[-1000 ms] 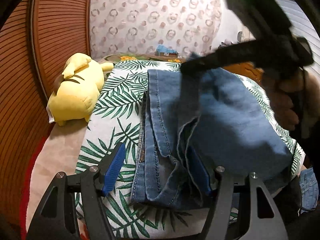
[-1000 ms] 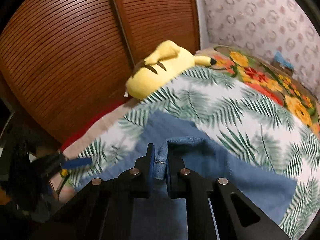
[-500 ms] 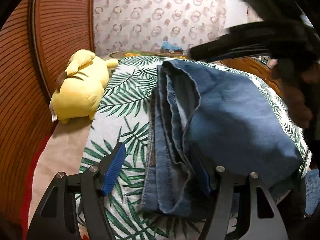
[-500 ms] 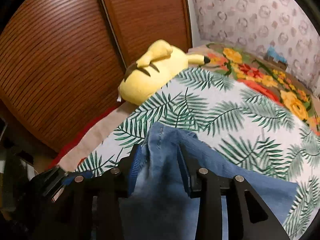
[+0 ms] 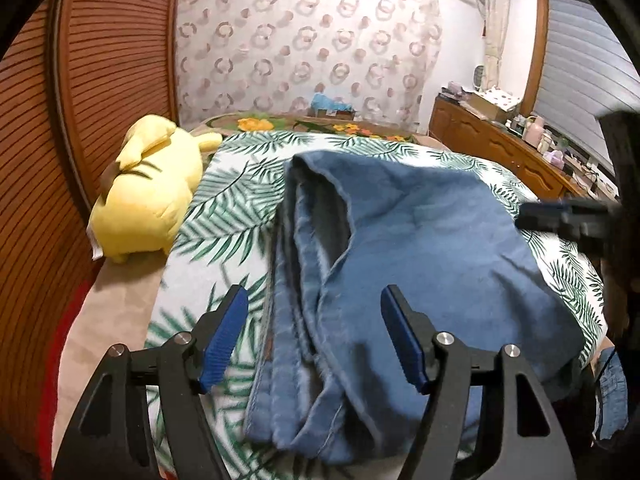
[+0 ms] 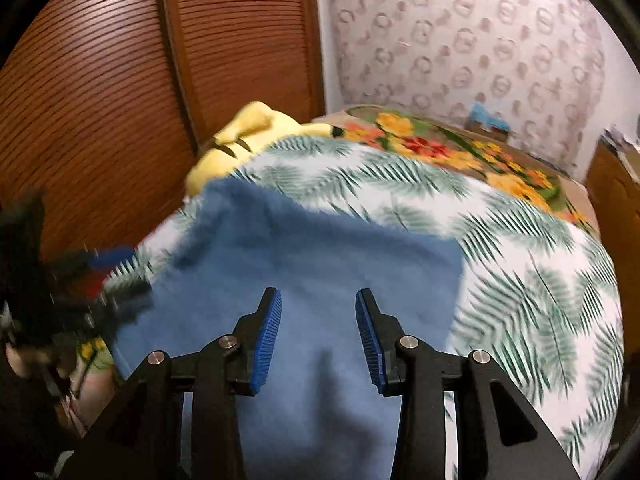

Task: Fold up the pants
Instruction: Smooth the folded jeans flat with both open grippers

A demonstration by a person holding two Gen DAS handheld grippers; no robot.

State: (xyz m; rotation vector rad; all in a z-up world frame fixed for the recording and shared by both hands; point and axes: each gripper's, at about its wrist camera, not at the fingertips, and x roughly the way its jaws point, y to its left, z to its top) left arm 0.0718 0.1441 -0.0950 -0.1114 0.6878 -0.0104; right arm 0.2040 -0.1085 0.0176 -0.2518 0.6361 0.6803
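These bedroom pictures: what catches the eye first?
The folded blue jeans lie mid-bed on a palm-leaf sheet, with both tools, left and right, open above them. A yellow plush toy lies at the bed's left edge beside the brown slatted doors.

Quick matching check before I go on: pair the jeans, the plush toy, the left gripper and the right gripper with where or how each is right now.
Things:
1. jeans
2. yellow plush toy
3. left gripper
4. right gripper

States:
A. open, over the plain folded panel
B. beside the wooden slatted door
C. folded on the palm-print cover
D. open, over the layered denim edges

Pairs: 1-C, 2-B, 3-D, 4-A
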